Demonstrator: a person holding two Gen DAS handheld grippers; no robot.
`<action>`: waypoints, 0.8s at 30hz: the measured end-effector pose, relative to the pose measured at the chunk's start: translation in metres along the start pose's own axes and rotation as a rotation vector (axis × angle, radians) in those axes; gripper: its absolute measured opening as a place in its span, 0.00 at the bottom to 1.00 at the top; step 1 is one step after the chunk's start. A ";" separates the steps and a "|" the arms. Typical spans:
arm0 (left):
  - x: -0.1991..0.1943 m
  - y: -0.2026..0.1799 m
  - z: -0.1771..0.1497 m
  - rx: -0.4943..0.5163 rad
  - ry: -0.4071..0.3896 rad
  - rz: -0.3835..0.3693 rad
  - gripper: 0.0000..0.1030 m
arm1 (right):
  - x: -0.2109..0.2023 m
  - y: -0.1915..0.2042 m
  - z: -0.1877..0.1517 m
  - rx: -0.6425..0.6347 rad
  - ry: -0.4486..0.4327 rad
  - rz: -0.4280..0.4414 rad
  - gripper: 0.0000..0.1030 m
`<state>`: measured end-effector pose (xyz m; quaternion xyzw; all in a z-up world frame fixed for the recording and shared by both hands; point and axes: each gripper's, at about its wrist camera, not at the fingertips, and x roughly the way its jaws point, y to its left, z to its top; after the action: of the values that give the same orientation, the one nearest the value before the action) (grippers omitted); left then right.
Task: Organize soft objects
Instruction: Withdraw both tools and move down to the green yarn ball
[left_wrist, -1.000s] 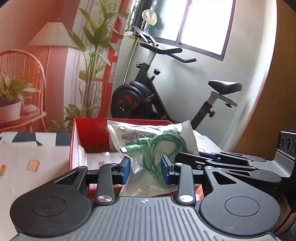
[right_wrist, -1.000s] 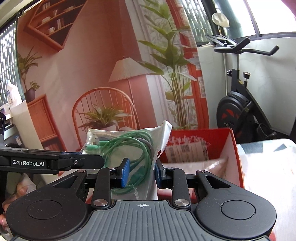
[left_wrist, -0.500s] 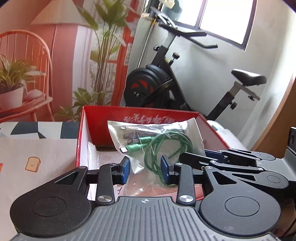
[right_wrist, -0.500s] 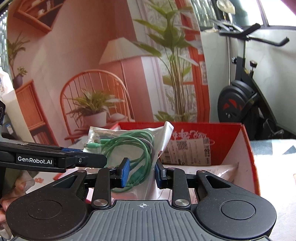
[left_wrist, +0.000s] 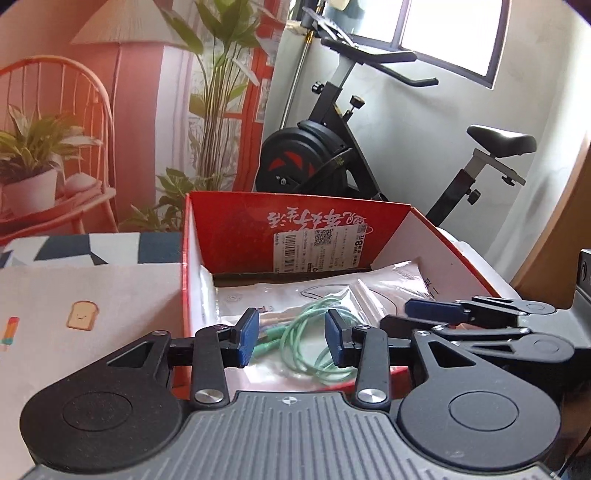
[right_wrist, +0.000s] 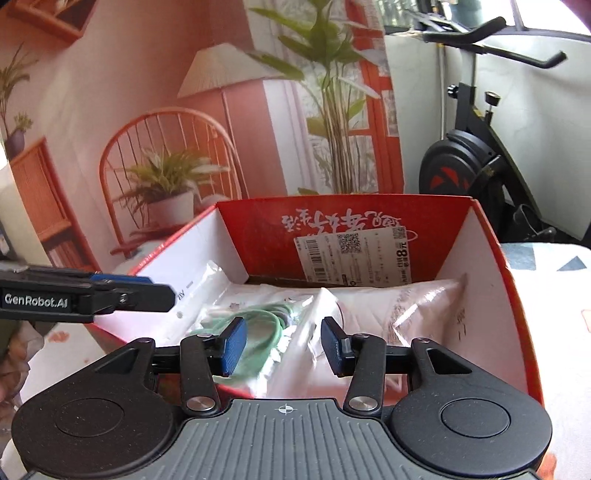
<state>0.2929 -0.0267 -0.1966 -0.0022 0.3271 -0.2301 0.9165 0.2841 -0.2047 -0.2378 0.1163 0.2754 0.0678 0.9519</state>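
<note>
A clear bag with a coiled green cable (left_wrist: 314, 343) lies inside the red cardboard box (left_wrist: 295, 221), on top of other flat plastic packets. It also shows in the right wrist view (right_wrist: 258, 332), in the box (right_wrist: 491, 251). My left gripper (left_wrist: 291, 341) is open over the box's near edge, its blue pads either side of the bag and apart from it. My right gripper (right_wrist: 282, 345) is open and empty above the bag. Each gripper shows at the side of the other's view.
A pinkish padded packet (right_wrist: 406, 306) and white packets (left_wrist: 258, 299) fill the box floor. A printed tablecloth (left_wrist: 85, 295) lies left of the box. An exercise bike (left_wrist: 332, 155), a plant and a pictured wall backdrop stand behind the table.
Both grippers came down over the box and opened. The cable bag, held up by the right gripper before, now lies in the box.
</note>
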 end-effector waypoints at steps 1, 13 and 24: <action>-0.005 0.000 -0.001 0.005 -0.006 -0.001 0.40 | -0.005 -0.001 -0.001 0.006 -0.007 0.002 0.41; -0.049 -0.021 -0.030 0.062 -0.054 -0.047 0.50 | -0.076 -0.002 -0.027 0.019 -0.141 -0.009 0.43; -0.053 -0.032 -0.082 -0.001 -0.020 -0.029 0.50 | -0.083 0.013 -0.075 0.039 -0.091 0.043 0.43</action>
<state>0.1939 -0.0210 -0.2246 -0.0099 0.3181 -0.2431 0.9163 0.1732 -0.1941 -0.2542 0.1438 0.2303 0.0774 0.9593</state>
